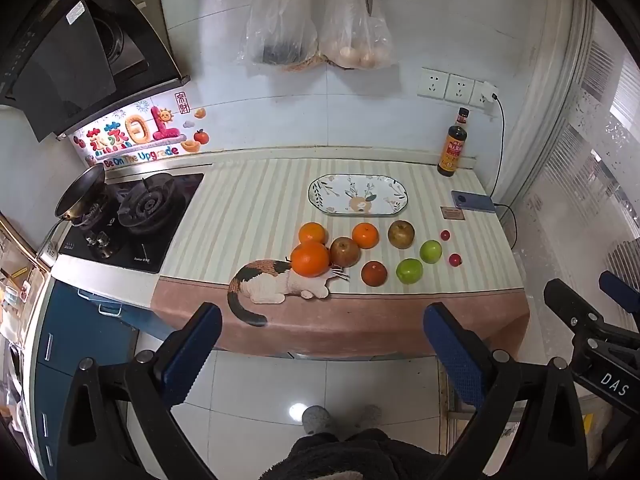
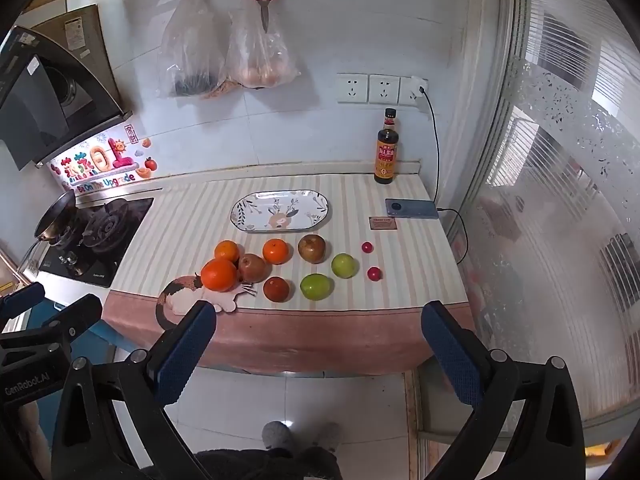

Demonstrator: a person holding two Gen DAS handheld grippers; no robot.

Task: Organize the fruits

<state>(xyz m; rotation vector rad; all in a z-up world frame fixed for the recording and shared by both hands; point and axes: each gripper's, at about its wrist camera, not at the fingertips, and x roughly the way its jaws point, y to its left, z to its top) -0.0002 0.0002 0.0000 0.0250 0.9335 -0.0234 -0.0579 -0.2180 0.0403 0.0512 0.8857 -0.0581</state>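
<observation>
Black clamp-style grippers with blue ribbed fingers (image 1: 192, 356); the person wears grey slippers (image 1: 318, 420).

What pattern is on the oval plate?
The oval plate is white with leaves and flowers; the right wrist view shows it best.

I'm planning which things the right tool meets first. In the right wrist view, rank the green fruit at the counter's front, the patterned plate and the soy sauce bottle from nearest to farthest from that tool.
1. Green fruit: near the counter's front edge, closest to the right tool.
2. Patterned plate: mid-counter, behind the fruit rows.
3. Soy sauce bottle: at the back wall, right side.
</observation>
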